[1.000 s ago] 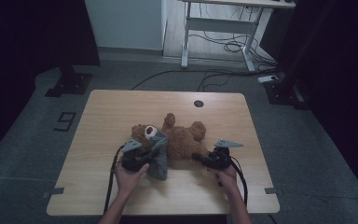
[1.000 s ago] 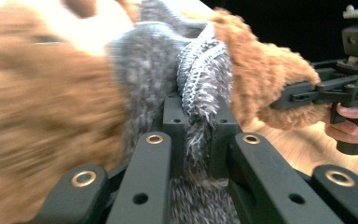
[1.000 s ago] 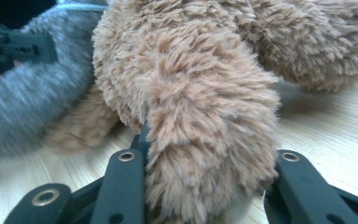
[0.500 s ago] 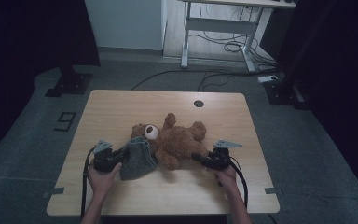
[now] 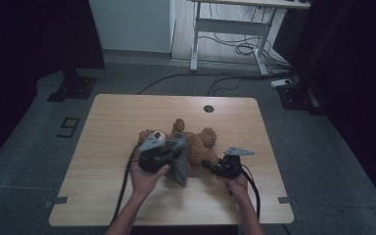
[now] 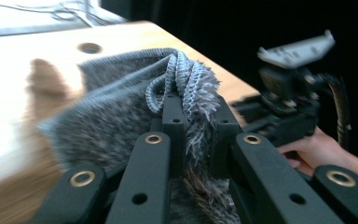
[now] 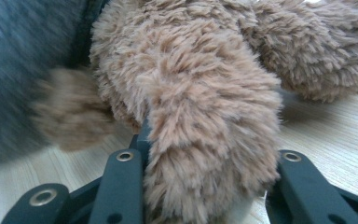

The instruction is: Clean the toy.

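While clamped in tongs: grey garment [image 6: 121, 116], teddy bear [image 7: 200, 107].

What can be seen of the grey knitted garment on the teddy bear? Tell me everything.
The grey knitted garment, fuzzy with a ribbed hem, looks like a small woollen sweater. It is bunched and lifted off the wooden table, draped against the brown plush teddy bear beside its head. The left gripper is shut on its gathered hem. Its lower end hangs toward the tabletop.
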`<state>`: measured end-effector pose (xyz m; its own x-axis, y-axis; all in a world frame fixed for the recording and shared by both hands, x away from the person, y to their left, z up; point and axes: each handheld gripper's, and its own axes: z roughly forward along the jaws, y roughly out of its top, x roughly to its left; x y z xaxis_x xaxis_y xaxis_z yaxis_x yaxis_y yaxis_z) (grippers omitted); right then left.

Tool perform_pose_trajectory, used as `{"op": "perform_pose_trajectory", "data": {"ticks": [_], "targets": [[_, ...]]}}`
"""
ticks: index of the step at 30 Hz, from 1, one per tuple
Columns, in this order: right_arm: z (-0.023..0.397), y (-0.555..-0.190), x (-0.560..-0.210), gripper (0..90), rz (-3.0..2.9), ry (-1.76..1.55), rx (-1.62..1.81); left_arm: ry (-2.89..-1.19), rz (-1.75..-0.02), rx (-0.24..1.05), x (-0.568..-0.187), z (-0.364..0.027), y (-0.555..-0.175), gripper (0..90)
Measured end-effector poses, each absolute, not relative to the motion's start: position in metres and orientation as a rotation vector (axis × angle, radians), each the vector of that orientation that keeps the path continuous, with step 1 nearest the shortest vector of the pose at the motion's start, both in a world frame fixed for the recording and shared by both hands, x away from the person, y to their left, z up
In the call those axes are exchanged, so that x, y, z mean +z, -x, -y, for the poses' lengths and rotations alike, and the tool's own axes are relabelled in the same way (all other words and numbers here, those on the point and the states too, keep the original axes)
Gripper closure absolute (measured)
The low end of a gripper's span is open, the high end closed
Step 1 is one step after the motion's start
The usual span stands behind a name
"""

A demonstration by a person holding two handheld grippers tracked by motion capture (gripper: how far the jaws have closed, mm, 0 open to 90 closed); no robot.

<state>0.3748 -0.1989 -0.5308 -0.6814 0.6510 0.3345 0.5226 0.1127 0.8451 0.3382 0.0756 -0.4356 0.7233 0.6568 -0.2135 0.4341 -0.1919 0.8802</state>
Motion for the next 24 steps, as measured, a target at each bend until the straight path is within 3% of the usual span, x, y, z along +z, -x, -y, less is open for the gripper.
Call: {"op": "perform_pose_trajectory", "data": {"ticks": [3,6,10,24], "targets": [[0.199,-0.374,-0.531,61.2,-2.255,-1.191,1.620,-1.891,-0.853,0.234,-0.448,-0.048,-0.346,80.3],[0.199,-0.373,-0.531,61.1,-2.257,-1.179,1.605,-1.910,-0.913,0.218,-0.465,-0.046,-0.356,80.3],[0.199,-0.373,-0.532,61.1,-2.259,-1.167,1.603,-1.873,-0.963,0.179,-0.481,-0.066,-0.358,80.5],[0.202,-0.373,-0.534,61.1,-2.281,-1.151,1.597,-1.830,-1.085,0.293,-0.476,-0.152,-0.342,80.4]]}}
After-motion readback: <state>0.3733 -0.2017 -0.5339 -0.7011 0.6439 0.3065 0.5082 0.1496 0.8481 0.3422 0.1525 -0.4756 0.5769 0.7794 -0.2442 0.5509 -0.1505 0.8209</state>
